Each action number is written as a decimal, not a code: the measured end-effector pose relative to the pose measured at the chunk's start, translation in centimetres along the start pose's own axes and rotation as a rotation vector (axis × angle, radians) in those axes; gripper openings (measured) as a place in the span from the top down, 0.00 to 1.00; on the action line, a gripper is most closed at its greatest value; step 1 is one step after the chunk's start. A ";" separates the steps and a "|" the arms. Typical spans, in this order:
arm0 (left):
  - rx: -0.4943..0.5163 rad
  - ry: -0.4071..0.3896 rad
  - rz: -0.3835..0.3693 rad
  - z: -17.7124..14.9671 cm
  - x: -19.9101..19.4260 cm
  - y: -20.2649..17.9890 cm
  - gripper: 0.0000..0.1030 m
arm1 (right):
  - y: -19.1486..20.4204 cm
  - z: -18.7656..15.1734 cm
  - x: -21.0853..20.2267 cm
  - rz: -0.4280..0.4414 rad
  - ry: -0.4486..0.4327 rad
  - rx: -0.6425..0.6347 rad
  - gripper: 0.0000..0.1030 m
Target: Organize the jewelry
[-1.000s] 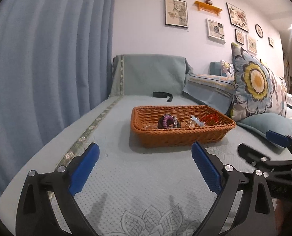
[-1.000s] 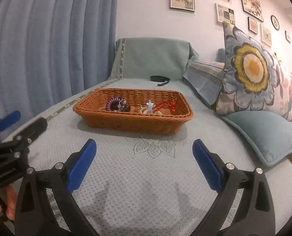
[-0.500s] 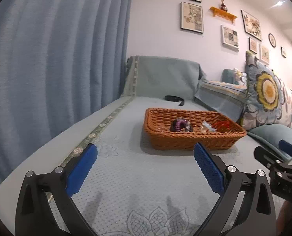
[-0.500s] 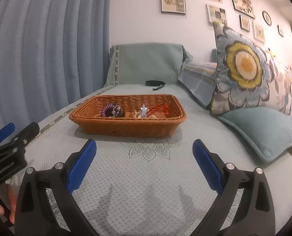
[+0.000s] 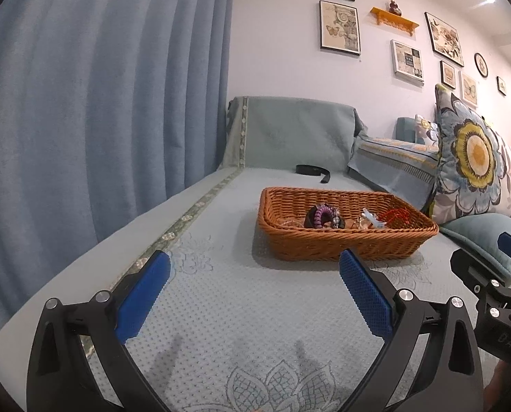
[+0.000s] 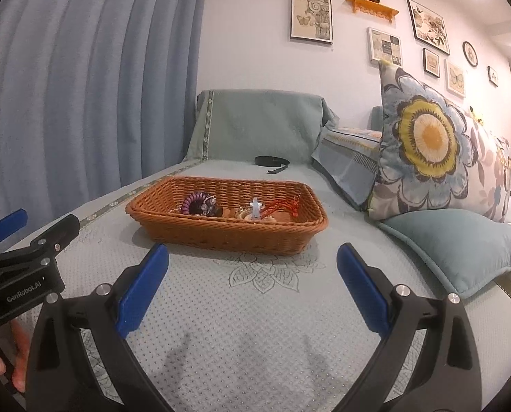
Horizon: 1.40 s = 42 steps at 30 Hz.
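Note:
An orange wicker basket (image 5: 341, 243) (image 6: 221, 237) rests on the pale green sofa cover. Inside lie a purple and black coiled bracelet (image 5: 319, 216) (image 6: 195, 202), a clear white clip (image 5: 370, 218) (image 6: 255, 207), a red string piece (image 5: 398, 214) (image 6: 282, 204) and other small jewelry. My left gripper (image 5: 253, 295) hovers open over the seat, short of the basket, nothing between its blue pads. My right gripper (image 6: 252, 288) is likewise open and empty in front of the basket. Each gripper shows at the edge of the other's view.
A black strap (image 5: 312, 170) (image 6: 272, 162) lies behind the basket near the sofa's armrest. A flowered cushion (image 6: 434, 147) and a plain teal pillow (image 6: 461, 240) crowd the right. Blue curtains (image 5: 100, 103) hang on the left. A hand (image 6: 11, 357) grips the left tool.
Both grippers have drawn back and shifted slightly, so the basket sits a little farther right in the left view. Both stay open and empty.

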<state>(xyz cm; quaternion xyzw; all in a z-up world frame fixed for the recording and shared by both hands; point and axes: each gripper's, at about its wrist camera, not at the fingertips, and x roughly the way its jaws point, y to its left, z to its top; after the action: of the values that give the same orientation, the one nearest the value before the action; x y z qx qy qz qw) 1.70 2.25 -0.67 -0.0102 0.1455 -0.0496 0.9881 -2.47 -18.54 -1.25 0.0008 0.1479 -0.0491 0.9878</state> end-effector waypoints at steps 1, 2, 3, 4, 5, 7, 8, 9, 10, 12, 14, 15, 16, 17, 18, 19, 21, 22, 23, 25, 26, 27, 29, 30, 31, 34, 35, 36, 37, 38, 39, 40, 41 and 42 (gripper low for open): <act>-0.001 0.000 0.000 0.1 0.1 0.0 0.07 | -0.1 0.0 0.1 0.001 0.005 0.004 0.09; -0.001 -0.001 0.001 0.1 0.0 0.0 0.07 | -0.2 0.0 0.2 0.002 0.007 0.009 0.09; 0.000 -0.002 0.001 0.1 0.1 0.0 0.07 | -0.3 0.0 0.2 0.003 0.010 0.013 0.09; 0.002 -0.001 0.001 0.1 0.1 0.0 0.07 | -0.4 0.0 0.2 0.003 0.012 0.015 0.09; 0.004 0.000 0.002 0.1 0.1 0.0 0.07 | -0.4 0.0 0.3 0.005 0.015 0.018 0.09; 0.004 -0.003 0.003 0.0 0.0 0.0 0.07 | -0.5 0.0 0.3 0.005 0.017 0.022 0.09; 0.003 -0.002 0.002 0.1 0.1 0.0 0.07 | -0.5 0.0 0.3 0.006 0.018 0.023 0.09; 0.003 -0.002 0.003 0.1 0.1 0.0 0.07 | -0.5 -0.1 0.3 0.006 0.020 0.023 0.09; 0.002 -0.002 0.004 0.1 0.1 0.0 0.07 | -0.5 -0.1 0.4 0.006 0.022 0.023 0.09; 0.004 -0.002 0.003 0.1 0.1 0.0 0.07 | -0.4 -0.1 0.4 0.007 0.023 0.025 0.09; 0.005 -0.003 0.003 0.1 0.1 0.0 0.07 | -0.4 -0.1 0.4 0.007 0.024 0.025 0.09; 0.005 -0.003 0.003 0.1 0.1 0.0 0.07 | -0.4 -0.1 0.4 0.007 0.025 0.026 0.09; 0.007 -0.003 0.003 0.1 0.1 0.0 0.07 | -0.4 -0.1 0.4 0.007 0.025 0.025 0.09; 0.008 -0.003 0.003 0.0 0.2 0.0 0.07 | -0.4 -0.1 0.4 0.007 0.024 0.025 0.09; 0.009 -0.003 0.003 0.0 0.2 0.0 0.07 | -0.4 -0.1 0.4 0.007 0.024 0.025 0.09; 0.011 -0.003 0.004 0.0 0.2 -0.1 0.07 | -0.4 -0.1 0.4 0.006 0.025 0.024 0.09; 0.015 -0.004 0.005 0.0 0.2 -0.1 0.07 | -0.4 -0.1 0.4 0.007 0.024 0.025 0.09; 0.017 -0.005 0.006 0.0 0.1 -0.3 0.07 | -0.4 -0.1 0.4 0.007 0.025 0.023 0.09; 0.019 -0.005 0.006 0.0 0.1 -0.3 0.07 | -0.4 -0.1 0.4 0.006 0.025 0.023 0.09; 0.021 -0.004 0.006 -0.1 0.1 -0.3 0.07 | -0.4 -0.1 0.4 0.006 0.025 0.023 0.09; 0.021 -0.003 0.004 -0.1 0.1 -0.3 0.07 | -0.4 -0.1 0.4 0.006 0.025 0.024 0.09; 0.020 -0.001 0.001 -0.1 0.1 -0.3 0.07 | -0.4 -0.1 0.5 0.006 0.025 0.024 0.09; 0.020 0.000 0.002 0.0 0.1 -0.3 0.07 | -0.4 -0.1 0.4 0.007 0.025 0.024 0.09; 0.020 0.000 0.002 -0.1 0.1 -0.3 0.07 | -0.4 -0.1 0.4 0.007 0.026 0.024 0.09; 0.020 -0.001 0.002 0.0 0.1 -0.3 0.07 | -0.4 -0.1 0.4 0.006 0.025 0.024 0.09; 0.021 -0.001 0.002 0.0 0.1 -0.3 0.07 | -0.4 -0.1 0.4 0.006 0.026 0.022 0.09; 0.021 -0.001 0.002 -0.1 0.1 -0.3 0.07 | -0.4 -0.1 0.4 0.006 0.025 0.021 0.09; 0.021 -0.001 0.002 0.0 0.0 -0.3 0.07 | -0.4 -0.1 0.5 0.007 0.025 0.022 0.09; 0.022 -0.001 0.002 -0.1 0.1 -0.3 0.07 | -0.4 -0.1 0.5 0.006 0.026 0.021 0.09; 0.022 0.000 0.001 -0.1 0.1 -0.3 0.07 | -0.4 -0.1 0.5 0.006 0.027 0.021 0.09; 0.023 0.001 0.000 -0.1 0.1 -0.3 0.07 | -0.4 -0.1 0.5 0.007 0.027 0.021 0.09; 0.024 0.002 -0.001 -0.1 0.1 -0.3 0.07 | -0.4 -0.1 0.4 0.007 0.026 0.023 0.09; 0.025 0.002 -0.001 -0.2 0.1 -0.4 0.07 | -0.4 -0.1 0.5 0.007 0.026 0.023 0.09; 0.025 0.002 -0.001 -0.2 0.1 -0.3 0.07 | -0.4 -0.1 0.5 0.007 0.027 0.022 0.09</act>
<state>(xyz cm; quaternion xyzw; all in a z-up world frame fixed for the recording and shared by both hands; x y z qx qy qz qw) 1.73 1.92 -0.90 0.0023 0.1461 -0.0519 0.9879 -2.04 -18.98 -1.45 0.0126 0.1607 -0.0474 0.9858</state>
